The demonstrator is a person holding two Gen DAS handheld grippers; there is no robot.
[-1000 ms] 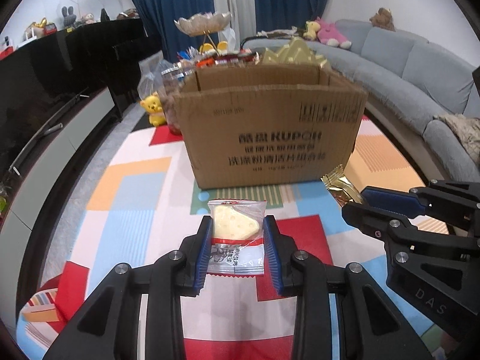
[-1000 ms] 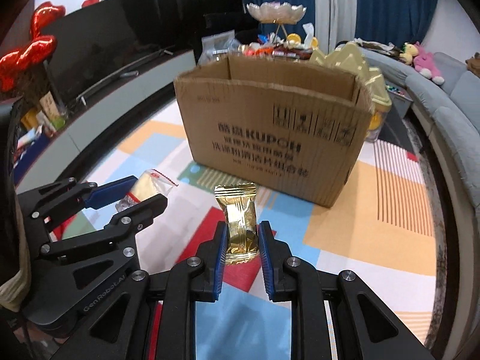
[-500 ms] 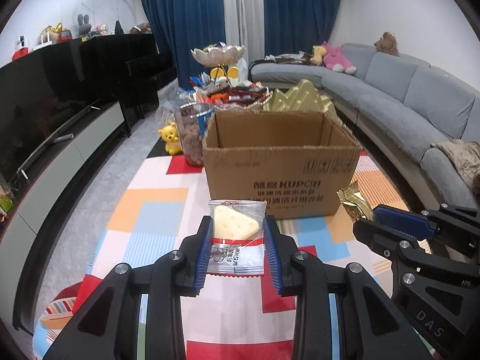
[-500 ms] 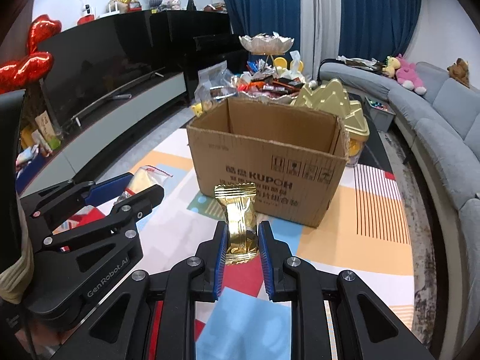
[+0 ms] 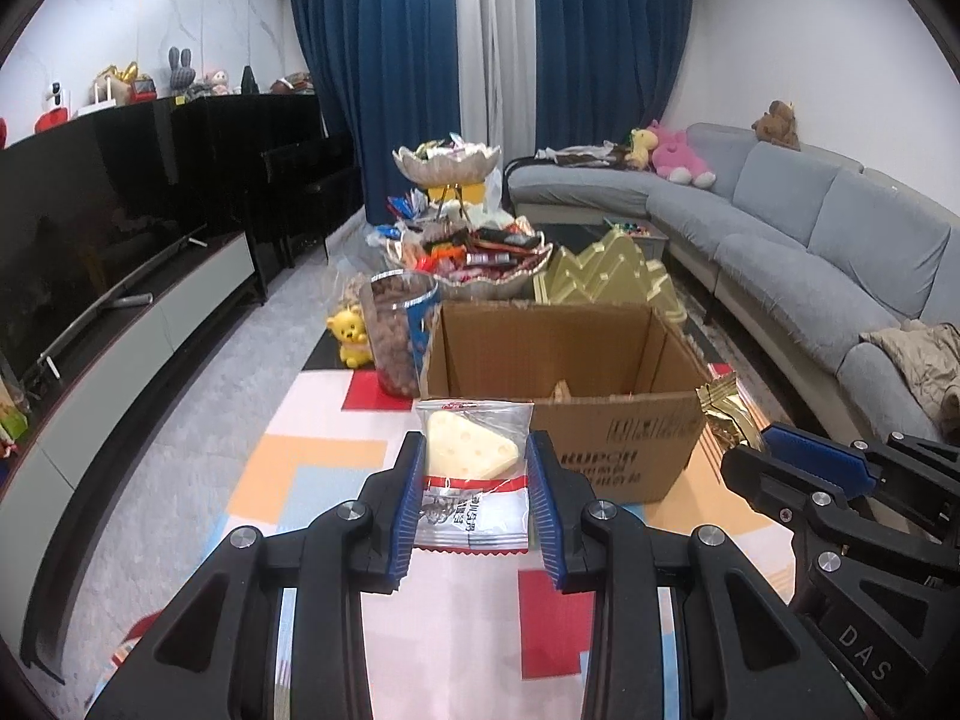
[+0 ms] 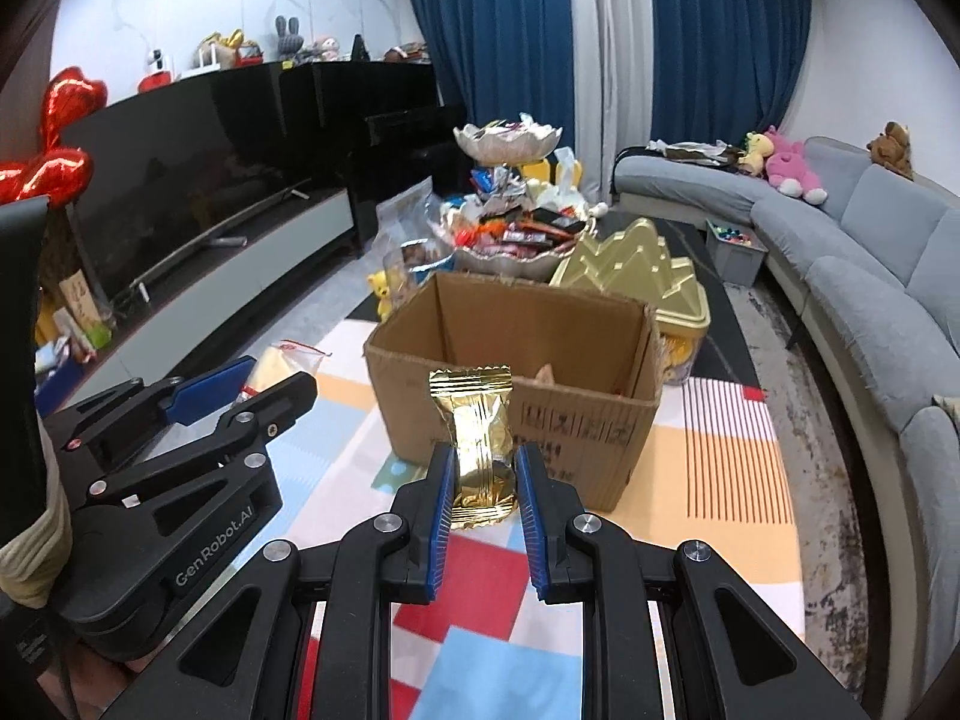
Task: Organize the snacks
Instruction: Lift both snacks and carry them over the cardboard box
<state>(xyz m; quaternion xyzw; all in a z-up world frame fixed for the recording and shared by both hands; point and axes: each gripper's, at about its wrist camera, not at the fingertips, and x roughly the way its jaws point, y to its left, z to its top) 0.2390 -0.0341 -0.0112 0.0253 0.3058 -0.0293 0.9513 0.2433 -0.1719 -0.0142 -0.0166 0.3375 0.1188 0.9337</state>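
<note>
Colourful floor mats [image 5: 324,468] carry an open cardboard box [image 5: 564,360] with a snack bowl [image 5: 480,264] behind it. Held above the mats just short of the box, the left gripper [image 5: 474,480] is clamped on a clear cheese-wedge packet [image 5: 471,468]. Beside it, the right gripper [image 6: 480,480] is clamped on a gold packet [image 6: 477,438].

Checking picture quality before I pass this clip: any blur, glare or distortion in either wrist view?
Left wrist: sharp; strong fisheye bending, dark corners; light glare on the cheese snack packet. Right wrist: same distortion; gold wrapped snack shows bright reflections; cardboard box print is slightly soft.
</note>
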